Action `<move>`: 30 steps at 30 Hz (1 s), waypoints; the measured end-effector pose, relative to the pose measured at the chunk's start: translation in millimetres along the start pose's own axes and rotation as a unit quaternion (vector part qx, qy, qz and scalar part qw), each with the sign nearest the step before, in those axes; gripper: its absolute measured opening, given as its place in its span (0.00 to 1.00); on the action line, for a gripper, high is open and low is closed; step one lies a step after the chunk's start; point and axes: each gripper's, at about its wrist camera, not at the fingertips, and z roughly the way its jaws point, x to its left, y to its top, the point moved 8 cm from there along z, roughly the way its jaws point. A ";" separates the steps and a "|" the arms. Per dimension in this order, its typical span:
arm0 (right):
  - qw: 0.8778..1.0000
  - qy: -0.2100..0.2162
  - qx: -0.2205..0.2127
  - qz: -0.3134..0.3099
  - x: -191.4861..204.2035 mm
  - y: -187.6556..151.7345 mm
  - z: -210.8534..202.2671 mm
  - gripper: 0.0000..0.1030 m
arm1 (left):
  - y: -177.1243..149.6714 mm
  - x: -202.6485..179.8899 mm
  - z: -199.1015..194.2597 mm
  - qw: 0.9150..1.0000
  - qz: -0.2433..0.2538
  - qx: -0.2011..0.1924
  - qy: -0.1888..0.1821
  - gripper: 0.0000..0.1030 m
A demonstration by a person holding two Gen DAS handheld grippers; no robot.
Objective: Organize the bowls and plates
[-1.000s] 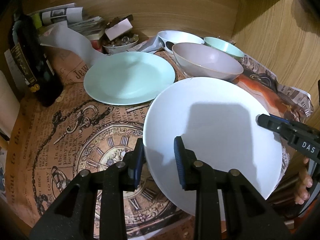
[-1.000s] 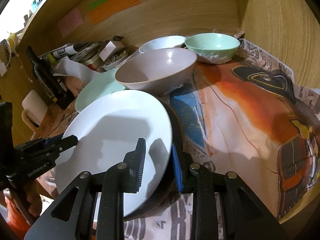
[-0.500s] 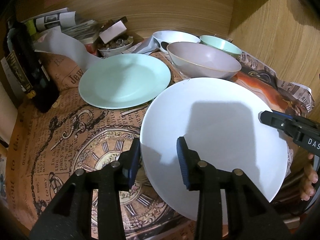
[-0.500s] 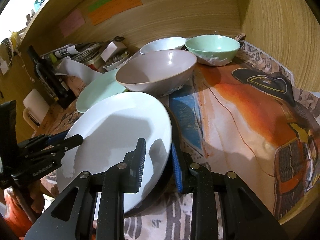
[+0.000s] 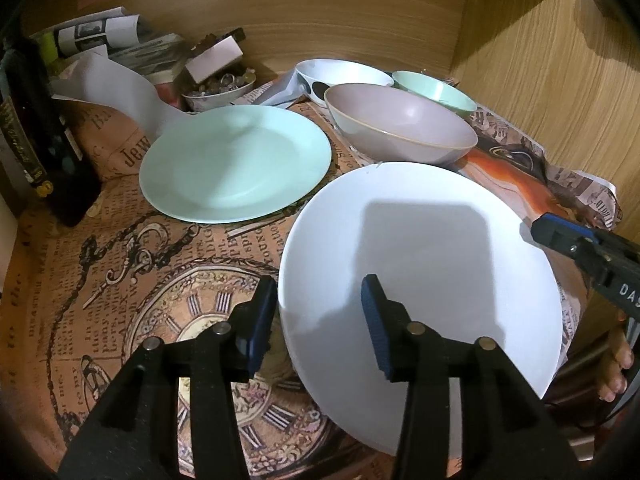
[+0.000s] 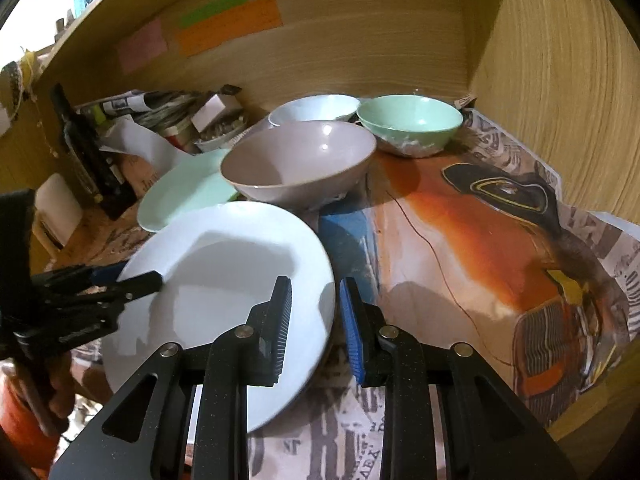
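We take this for a home, inside a wooden cupboard or shelf nook: wood-grain walls close in behind and to the right of the pale pink bowl. Old newspaper sheets line the shelf under it. Behind it sit a white bowl and a mint bowl; left of it lies a mint plate. Farther left we see a dark bottle, rolled papers and a dish of what may be trinkets, too blurred to name.
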 end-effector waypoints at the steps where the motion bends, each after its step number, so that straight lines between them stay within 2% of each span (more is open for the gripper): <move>1: 1.000 -0.005 -0.001 0.000 -1.9 2.0 -0.5 0.22 | 0.5 0.3 0.1 1.000 0.000 0.000 -0.001 0.43; 7: 1.000 0.009 -0.006 -0.002 3.6 10.5 -2.9 0.22 | 4.6 12.1 -12.4 1.000 -0.004 -0.019 0.008 0.43; 10: 1.000 0.016 -0.013 -0.018 13.6 22.8 -4.2 0.22 | 10.1 21.7 -23.7 0.999 -0.010 -0.033 0.014 0.46; 12: 0.999 0.022 -0.019 -0.027 20.0 32.2 -5.2 0.25 | 16.6 30.1 -34.2 0.999 -0.013 -0.048 0.021 0.51; 14: 0.998 0.029 -0.028 -0.038 27.2 43.0 -6.4 0.29 | 24.1 38.9 -44.6 0.997 -0.015 -0.066 0.035 0.62; 18: 0.996 0.037 -0.046 -0.066 44.2 65.7 -6.3 0.41 | 39.7 57.8 -63.7 0.993 -0.015 -0.098 0.069 0.73; 20: 0.995 0.046 -0.051 -0.077 53.4 75.9 -5.5 0.45 | 48.0 68.8 -69.6 0.990 -0.019 -0.109 0.082 0.84; 22: 0.993 0.051 -0.057 -0.090 63.2 86.1 -3.4 0.47 | 52.5 78.3 -74.1 0.988 -0.024 -0.119 0.093 0.88; 25: 0.990 0.059 -0.062 -0.113 79.2 103.4 3.8 0.52 | 60.3 93.0 -75.8 0.985 -0.030 -0.126 0.111 0.89; 30: 0.987 0.071 -0.053 -0.135 97.1 123.3 21.7 0.53 | 69.8 114.7 -65.2 0.985 -0.039 -0.115 0.123 0.89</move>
